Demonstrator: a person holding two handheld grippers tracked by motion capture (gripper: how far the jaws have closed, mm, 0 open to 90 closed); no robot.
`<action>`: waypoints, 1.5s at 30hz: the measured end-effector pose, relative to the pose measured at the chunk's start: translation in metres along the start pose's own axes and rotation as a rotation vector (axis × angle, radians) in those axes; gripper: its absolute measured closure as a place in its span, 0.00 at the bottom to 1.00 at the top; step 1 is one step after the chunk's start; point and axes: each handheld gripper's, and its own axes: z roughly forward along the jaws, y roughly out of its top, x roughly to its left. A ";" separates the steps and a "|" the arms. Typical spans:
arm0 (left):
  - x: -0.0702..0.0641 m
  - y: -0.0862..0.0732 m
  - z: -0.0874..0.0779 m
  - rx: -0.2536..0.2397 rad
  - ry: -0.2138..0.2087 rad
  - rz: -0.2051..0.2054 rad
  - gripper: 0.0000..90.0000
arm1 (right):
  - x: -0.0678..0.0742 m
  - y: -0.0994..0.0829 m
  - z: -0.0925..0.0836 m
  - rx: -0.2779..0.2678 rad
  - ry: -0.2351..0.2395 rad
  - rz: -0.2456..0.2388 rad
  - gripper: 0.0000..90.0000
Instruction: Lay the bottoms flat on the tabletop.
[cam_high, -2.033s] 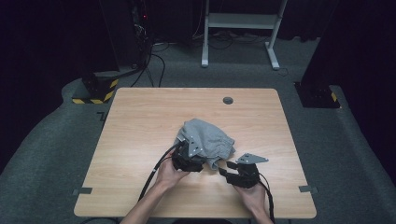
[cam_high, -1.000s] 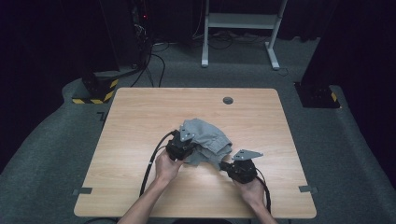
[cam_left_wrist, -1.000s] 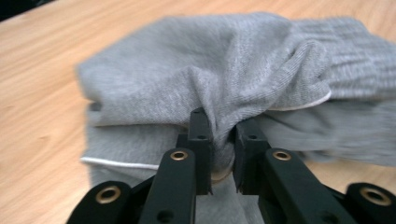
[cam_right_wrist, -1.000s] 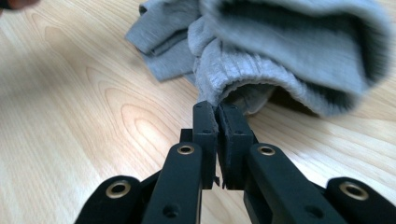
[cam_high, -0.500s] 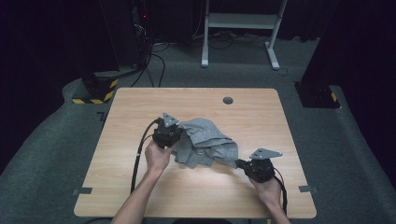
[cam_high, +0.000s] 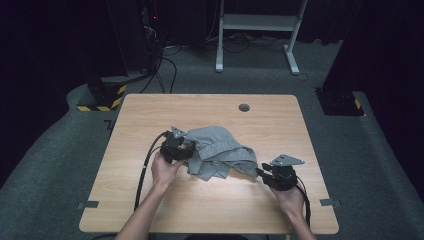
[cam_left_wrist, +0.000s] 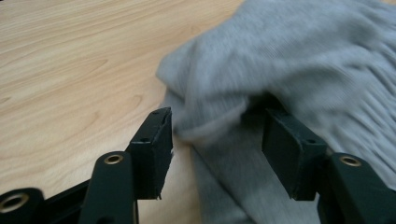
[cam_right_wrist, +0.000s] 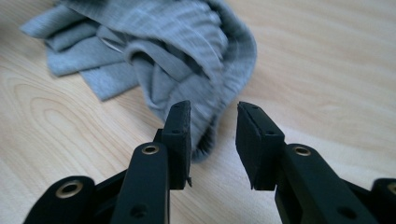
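Garment: a grey knitted cloth (cam_high: 217, 152), soft and ribbed, lies crumpled in folds near the middle of the table (cam_high: 210, 210), spread between the two grippers.
Table: pale wood-grain top, rectangular with rounded corners, with a small dark round grommet (cam_high: 244, 107) near its far edge.
Left gripper: the left gripper (cam_high: 186, 149) sits at the cloth's left edge, held in the person's left hand (cam_high: 165, 170). Its jaws have just been opening and now stand well apart. A fold of cloth lies between them; the pads are clear of it on the near side, the far pad is partly draped by fabric.
Right gripper: the right gripper (cam_high: 261, 172) sits at the cloth's right end, held in the right hand (cam_high: 289, 197). Its jaws have just been opening and stand moderately apart, gripping nothing.
Gripper build: black, blocky jaws with flat pads and brass-ringed holes; a grey three-cornered plate (cam_high: 286, 160) tops the right one.
High view: shows the whole layout, both forearms and a black cable (cam_high: 145, 167) trailing from the left gripper.
Left gripper view: shows the cloth (cam_left_wrist: 289, 70) close, blurred, bulging over the jaw gap.
Right gripper view: shows the ribbed hem (cam_right_wrist: 205, 84) curling down just ahead of the left-hand jaw, with flat strips of fabric lying beyond.
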 end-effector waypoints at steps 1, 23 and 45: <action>0.000 -0.002 -0.004 -0.005 -0.006 0.002 0.47 | 0.003 0.002 -0.002 -0.010 0.002 -0.016 0.72; -0.035 -0.039 0.009 0.079 -0.099 0.003 0.47 | 0.016 0.050 0.027 -0.066 -0.021 -0.136 0.64; -0.043 -0.051 -0.012 0.075 -0.285 0.042 0.98 | 0.021 0.046 0.062 0.084 0.100 -0.208 1.00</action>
